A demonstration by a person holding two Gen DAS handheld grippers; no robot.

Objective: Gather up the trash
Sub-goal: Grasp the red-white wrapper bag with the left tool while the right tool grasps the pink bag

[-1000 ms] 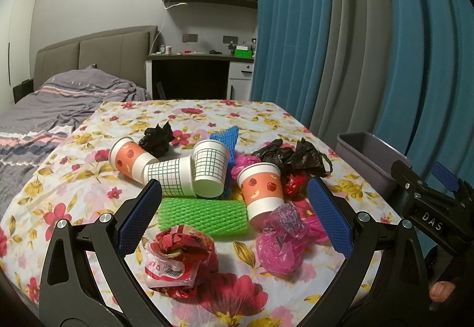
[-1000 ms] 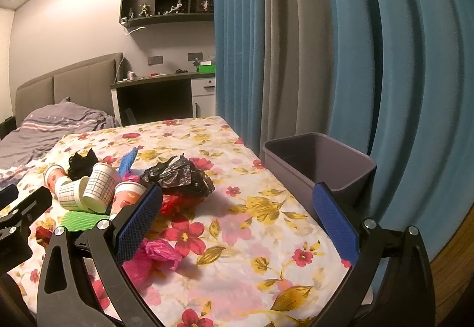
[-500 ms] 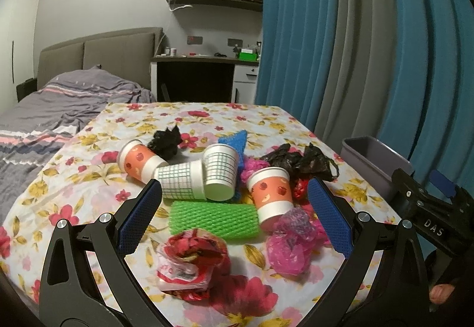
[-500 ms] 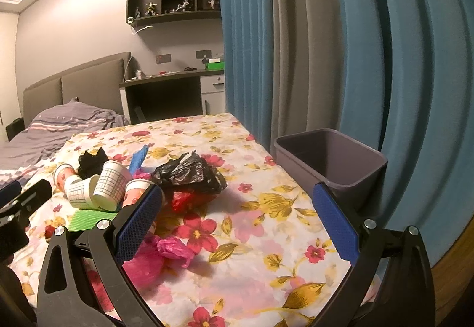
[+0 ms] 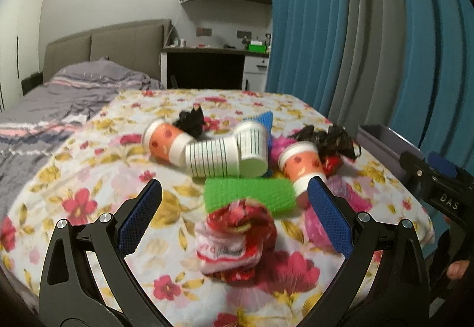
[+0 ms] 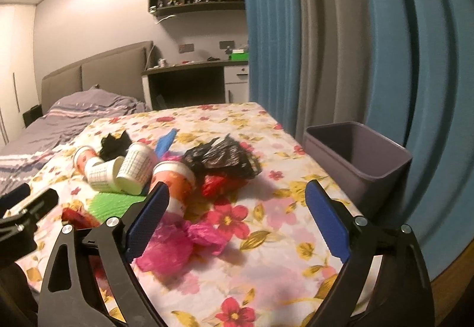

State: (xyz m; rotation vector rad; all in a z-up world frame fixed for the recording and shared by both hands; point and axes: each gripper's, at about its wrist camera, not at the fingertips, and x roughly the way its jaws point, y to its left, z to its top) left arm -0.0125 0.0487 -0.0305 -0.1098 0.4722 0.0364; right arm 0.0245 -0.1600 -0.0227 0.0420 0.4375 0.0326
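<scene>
a: start at the claws. how do they stand?

b: the left gripper [image 5: 234,213] is spread wide, nothing pinched. a crumpled red and white wrapper [image 5: 235,241] lies on the cloth between its 2 blue pads, touching neither. the right gripper [image 6: 237,220] is spread too, its jaws have just been closing a little, and only bare floral tablecloth [image 6: 266,267] sits between them.

a: and just past the left one?

b: a green foam net [image 5: 250,193] right behind the wrapper, then 2 white lined cups [image 5: 228,155] and 2 orange cups [image 5: 302,168] lying tipped over in a cluster.

a: near the right one?

b: a pink plastic bag [image 6: 174,247] beside its left pad, a crumpled black bag [image 6: 222,159] farther back.

a: the bin?

b: the grey bin [image 6: 364,161] stands at the table's right edge, by the blue curtain [image 6: 400,60], well apart from the heap.
</scene>
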